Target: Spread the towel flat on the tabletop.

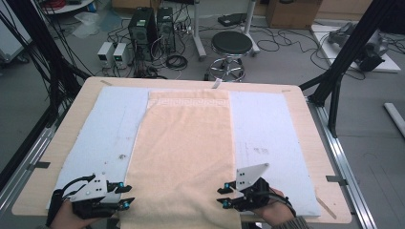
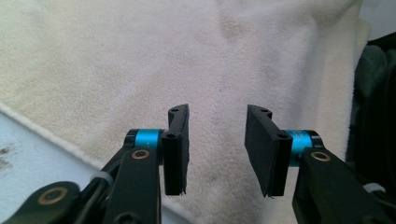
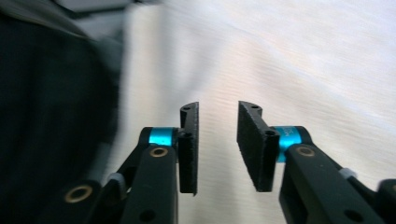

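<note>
A cream towel point(image 1: 184, 143) lies flat down the middle of the table, with a patterned band at its far end. My left gripper point(image 1: 128, 196) hovers at the towel's near left corner, pointing inward. In the left gripper view its jaws point(image 2: 217, 140) stand open over the towel point(image 2: 140, 60), with nothing between the pads. My right gripper point(image 1: 222, 196) is at the towel's near right edge, pointing inward too. In the right gripper view it point(image 3: 217, 135) is open over the towel point(image 3: 303, 60), empty. The towel's near edge hangs over the table's front.
A pale blue mat point(image 1: 114, 124) lies under the towel on the wooden table point(image 1: 310, 114). Beyond the far edge stand a black stool point(image 1: 231, 45), computer towers point(image 1: 143, 26) and loose cables. Black frame legs point(image 1: 344, 57) rise at both sides.
</note>
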`<state>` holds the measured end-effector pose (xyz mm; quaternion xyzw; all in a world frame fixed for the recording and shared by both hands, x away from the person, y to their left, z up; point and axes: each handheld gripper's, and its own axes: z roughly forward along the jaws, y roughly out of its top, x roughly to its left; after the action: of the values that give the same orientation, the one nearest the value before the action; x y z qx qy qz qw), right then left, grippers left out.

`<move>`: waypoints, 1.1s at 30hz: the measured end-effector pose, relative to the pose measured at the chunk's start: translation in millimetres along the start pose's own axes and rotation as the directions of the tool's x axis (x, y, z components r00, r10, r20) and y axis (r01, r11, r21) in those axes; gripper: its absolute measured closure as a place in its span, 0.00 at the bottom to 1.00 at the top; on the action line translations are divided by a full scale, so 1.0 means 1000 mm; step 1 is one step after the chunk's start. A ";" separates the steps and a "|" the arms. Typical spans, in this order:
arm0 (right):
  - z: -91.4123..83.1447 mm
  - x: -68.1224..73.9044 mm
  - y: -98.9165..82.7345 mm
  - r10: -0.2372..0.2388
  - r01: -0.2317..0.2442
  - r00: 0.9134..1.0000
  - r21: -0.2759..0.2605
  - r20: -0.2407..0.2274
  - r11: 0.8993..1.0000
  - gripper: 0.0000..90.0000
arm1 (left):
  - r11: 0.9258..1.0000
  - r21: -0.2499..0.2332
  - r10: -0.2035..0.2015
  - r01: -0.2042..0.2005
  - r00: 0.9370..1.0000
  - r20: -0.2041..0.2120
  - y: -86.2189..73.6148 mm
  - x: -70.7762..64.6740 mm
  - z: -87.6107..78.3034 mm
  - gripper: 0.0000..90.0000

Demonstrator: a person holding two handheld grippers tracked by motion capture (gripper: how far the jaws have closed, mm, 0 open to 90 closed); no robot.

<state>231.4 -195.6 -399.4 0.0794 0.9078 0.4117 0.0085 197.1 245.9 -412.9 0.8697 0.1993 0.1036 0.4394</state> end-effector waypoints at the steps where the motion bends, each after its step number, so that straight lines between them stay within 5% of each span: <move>1: 0.003 -0.005 -0.001 -0.002 0.001 1.000 0.009 0.015 1.000 0.73 | 1.000 0.011 0.005 -0.006 1.000 0.002 -0.001 0.002 0.004 0.65; 8: 0.028 -0.028 -0.018 0.049 -0.050 0.999 0.128 0.010 0.991 0.73 | 0.995 0.090 0.033 -0.038 0.998 0.059 -0.008 0.007 0.034 0.65; 11: 0.027 -0.028 -0.022 0.050 -0.050 0.999 0.100 0.004 0.994 0.93 | 0.996 0.086 0.004 -0.009 0.998 0.060 -0.008 0.011 0.033 0.80; 17: 0.024 -0.020 -0.021 0.027 -0.022 0.999 0.121 -0.042 0.992 0.97 | 0.995 0.097 0.018 -0.024 0.998 0.057 -0.008 0.007 0.029 0.93; 27: 0.011 -0.005 -0.016 0.015 -0.007 0.994 0.081 -0.107 0.997 0.93 | 0.996 0.088 0.025 -0.033 0.995 0.095 -0.008 -0.003 0.016 0.93; 33: 0.000 -0.012 -0.020 0.089 -0.088 0.995 0.013 -0.047 0.996 0.73 | 1.000 0.026 0.002 -0.004 0.999 0.052 -0.003 0.006 0.008 0.77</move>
<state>240.9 -210.4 -414.5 0.1096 0.9055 0.4087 -0.0319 204.6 243.8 -419.8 0.8780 0.1880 0.0793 0.4331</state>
